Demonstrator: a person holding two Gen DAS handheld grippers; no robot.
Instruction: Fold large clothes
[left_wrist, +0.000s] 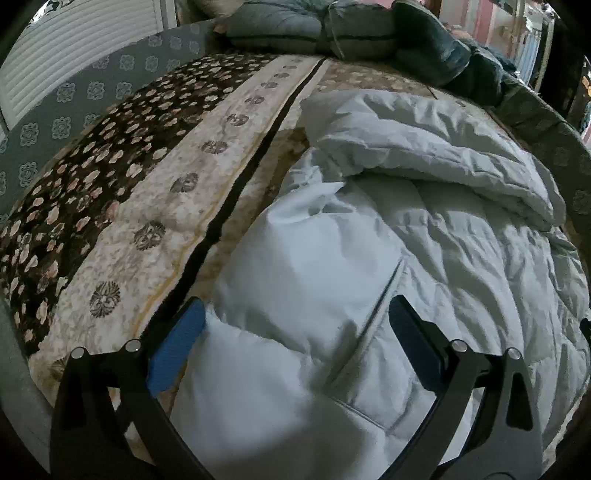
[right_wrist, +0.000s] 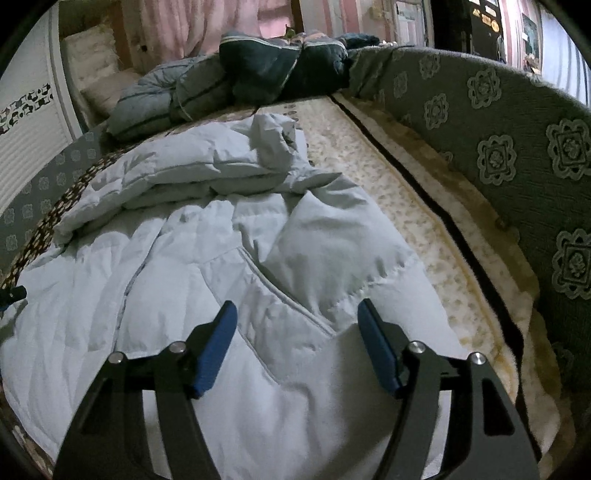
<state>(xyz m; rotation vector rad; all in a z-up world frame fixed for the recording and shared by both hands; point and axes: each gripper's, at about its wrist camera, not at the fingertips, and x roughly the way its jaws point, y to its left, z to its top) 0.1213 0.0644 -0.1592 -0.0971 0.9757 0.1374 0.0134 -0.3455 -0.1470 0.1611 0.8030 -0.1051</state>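
Two hand-held grippers (left_wrist: 295, 345) (right_wrist: 297, 345) gape over one jacket (left_wrist: 369, 258).

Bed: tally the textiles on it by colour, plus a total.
Pale blue: 1, the padded jacket.
Dark teal and grey: 1, the bundle of bedding at the far end; how many pieces are in it is unclear.
Floral cream and brown: 1, the blanket underneath.
Total: 3.
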